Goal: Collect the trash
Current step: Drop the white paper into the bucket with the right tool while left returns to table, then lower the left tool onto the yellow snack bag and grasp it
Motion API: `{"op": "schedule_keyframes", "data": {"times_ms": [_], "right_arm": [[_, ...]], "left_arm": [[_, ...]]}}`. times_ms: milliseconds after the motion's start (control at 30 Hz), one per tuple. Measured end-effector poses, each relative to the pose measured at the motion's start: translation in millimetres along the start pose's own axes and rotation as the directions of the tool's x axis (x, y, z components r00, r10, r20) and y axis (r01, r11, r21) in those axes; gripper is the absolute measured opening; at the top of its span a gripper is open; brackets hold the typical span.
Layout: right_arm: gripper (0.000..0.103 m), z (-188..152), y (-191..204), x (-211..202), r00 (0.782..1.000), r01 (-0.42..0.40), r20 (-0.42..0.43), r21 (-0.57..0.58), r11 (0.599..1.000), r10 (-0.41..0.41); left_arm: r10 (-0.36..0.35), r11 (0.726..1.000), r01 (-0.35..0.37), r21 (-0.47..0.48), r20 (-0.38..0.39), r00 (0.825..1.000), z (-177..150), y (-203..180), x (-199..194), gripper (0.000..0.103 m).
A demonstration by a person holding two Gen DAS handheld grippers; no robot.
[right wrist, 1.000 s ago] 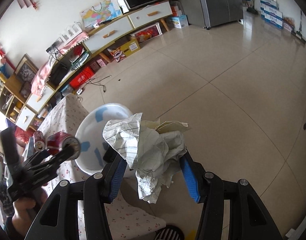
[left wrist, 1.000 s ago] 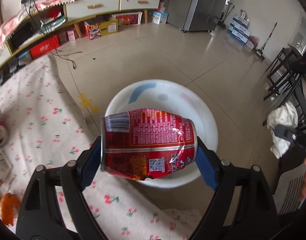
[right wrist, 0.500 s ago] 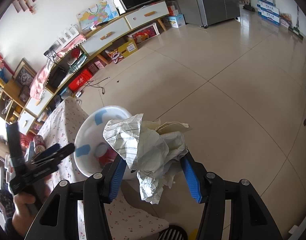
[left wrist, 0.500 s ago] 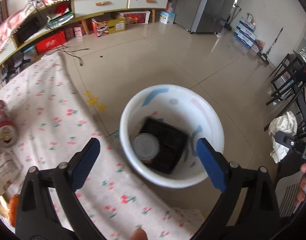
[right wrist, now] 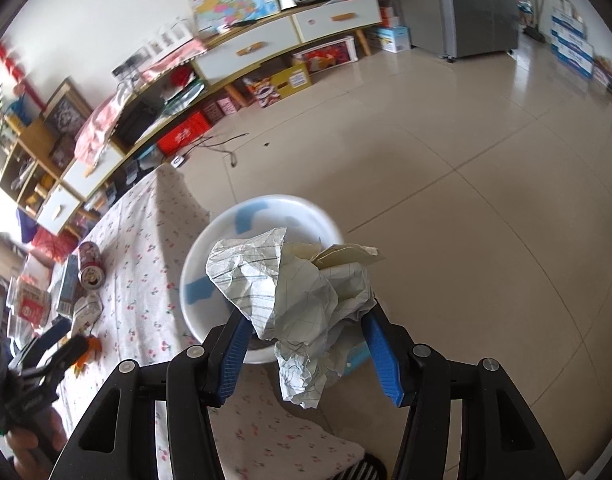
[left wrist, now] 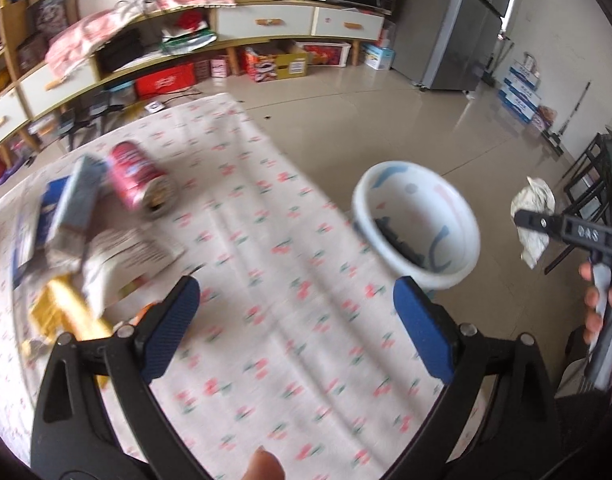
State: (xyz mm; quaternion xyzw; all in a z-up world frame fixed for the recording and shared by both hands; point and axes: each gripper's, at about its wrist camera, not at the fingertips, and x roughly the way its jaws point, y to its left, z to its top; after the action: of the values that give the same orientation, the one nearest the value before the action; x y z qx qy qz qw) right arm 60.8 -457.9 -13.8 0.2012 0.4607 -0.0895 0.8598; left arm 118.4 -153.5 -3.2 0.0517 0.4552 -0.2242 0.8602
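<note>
Left gripper (left wrist: 294, 312): jaws spread wide, nothing between the blue pads; they have just been opening. It hangs over the flowered tablecloth (left wrist: 266, 240), which shows through the gap.
Right gripper (right wrist: 306, 344): jaws about half open and clenched on a crumpled paper wad (right wrist: 302, 300); both blue pads press its sides.
Paper wad: lined and cream sheets bunched together, bulging above the pads and trailing a tail below them. In the right wrist view it sits in front of the white bin (right wrist: 210, 248), over its near rim.
White bin: stands on the floor just beside the table's edge, with blue and pink marks on its inner wall. A dark object lies inside against the near wall.
Trash still on the table: a red can (left wrist: 140, 178) on its side, a blue-grey carton (left wrist: 76, 200) just beside it, printed paper packets (left wrist: 122, 252) and a yellow wrapper (left wrist: 62, 312) nearer the left gripper.
Person: a hand (left wrist: 601, 312) grips the right gripper's handle at the right edge of the left wrist view; a fingertip pokes in at the bottom edge.
Hard to make out: the left wrist view is smeared, so the labels on the can, carton and packets cannot be read. The wad hides most of the bin's inside in the right wrist view. The dark object in the bin is partly cut off by the rim; what it is cannot be told.
</note>
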Motion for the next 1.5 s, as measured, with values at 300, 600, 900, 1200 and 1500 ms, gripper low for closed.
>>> {"op": "schedule_keyframes", "data": {"times_ms": [300,600,900,1200,1500], "right_arm": [[0.058,10.9,25.8,34.3,0.998,0.008,-0.057,-0.014,1.000,-0.009],[0.059,14.5,42.7,60.6,0.994,0.055,-0.090,-0.002,0.999,-0.055],[0.082,14.8,52.2,64.2,0.994,0.090,-0.066,-0.007,0.996,-0.090],[0.091,7.3,73.2,54.5,0.994,0.091,-0.059,-0.049,0.995,-0.094],[0.092,-12.5,114.0,39.3,0.996,0.053,-0.064,-0.122,0.991,-0.061]], "left_arm": [[0.063,0.996,-0.063,-0.070,-0.003,0.998,-36.1,60.5,-28.2,0.098],[0.123,0.977,-0.128,-0.171,-0.040,0.992,-74.3,122.9,-44.7,0.099],[0.140,0.952,-0.143,-0.271,-0.031,0.990,-98.6,151.6,-54.8,0.099],[0.201,0.918,-0.206,-0.340,-0.048,0.978,-112.4,187.5,-63.7,0.099],[0.247,0.882,-0.258,-0.395,-0.081,0.966,-120.1,205.4,-62.4,0.099]]}}
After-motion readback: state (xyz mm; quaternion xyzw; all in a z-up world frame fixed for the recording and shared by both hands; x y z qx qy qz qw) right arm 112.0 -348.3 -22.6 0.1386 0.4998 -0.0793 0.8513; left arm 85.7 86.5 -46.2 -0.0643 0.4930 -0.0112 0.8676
